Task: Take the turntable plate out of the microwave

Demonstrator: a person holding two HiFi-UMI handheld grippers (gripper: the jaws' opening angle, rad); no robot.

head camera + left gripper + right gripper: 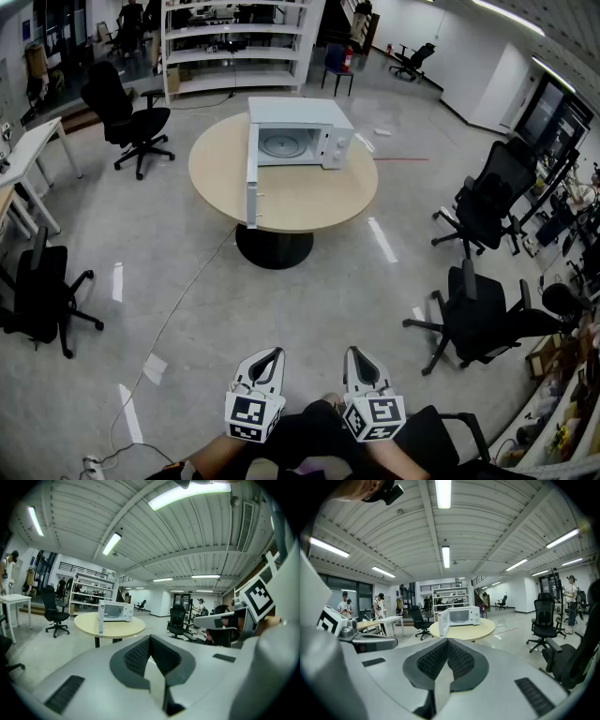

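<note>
The turntable plate lies inside the open microwave on the round worktop, upper centre of the head view. At the bottom, well apart from it, the left gripper and right gripper have their jaws clenched on nothing.

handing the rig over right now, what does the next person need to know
Left tool: shut, empty, held low near the body.
Right tool: shut, empty, beside the left one.
The boxy white microwave sits on the round beige wooden table, well ahead of both tools. Its white door is swung open.
The round pale turntable plate lies inside the cavity.
Done: door open.
Left: walk up, grip the plate, lift it out.
</note>
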